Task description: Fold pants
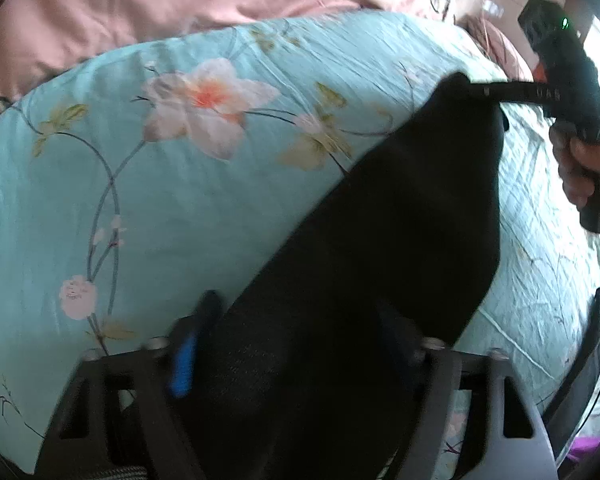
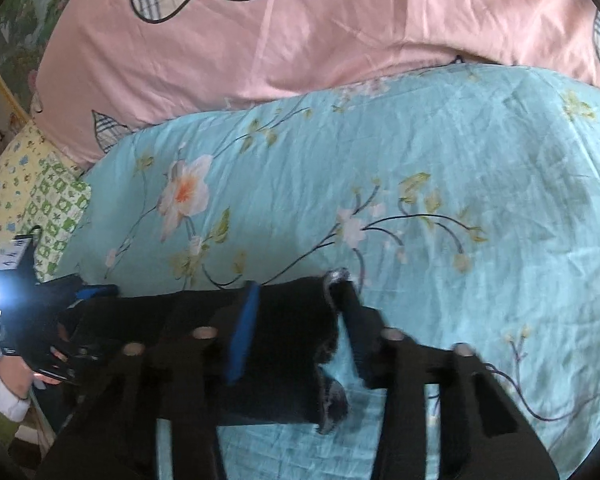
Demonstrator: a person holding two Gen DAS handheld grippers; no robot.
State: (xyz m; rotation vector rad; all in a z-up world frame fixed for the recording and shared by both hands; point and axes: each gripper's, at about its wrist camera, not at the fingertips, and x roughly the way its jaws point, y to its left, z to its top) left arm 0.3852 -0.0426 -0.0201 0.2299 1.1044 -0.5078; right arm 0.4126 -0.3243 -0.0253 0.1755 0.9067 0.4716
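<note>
The black pants point(image 1: 380, 240) are held up over the blue flower blanket point(image 1: 140, 200), stretched between both tongs. The near end is pinched by the left gripper point(image 1: 296, 344), its fingers closed on the cloth. The far right end is pinched by the right gripper point(image 2: 296, 320), also closed on cloth. A pink blanket point(image 2: 300, 40) lies farther back. No words can be read anywhere.

A bed fills the room, spread with a turquoise floral quilt point(image 2: 440, 152); a pink duvet point(image 2: 320, 36) with plaid patches lies behind it, a yellow-green patterned sheet point(image 2: 32, 196) alongside. Bright daylight glares at the side.
</note>
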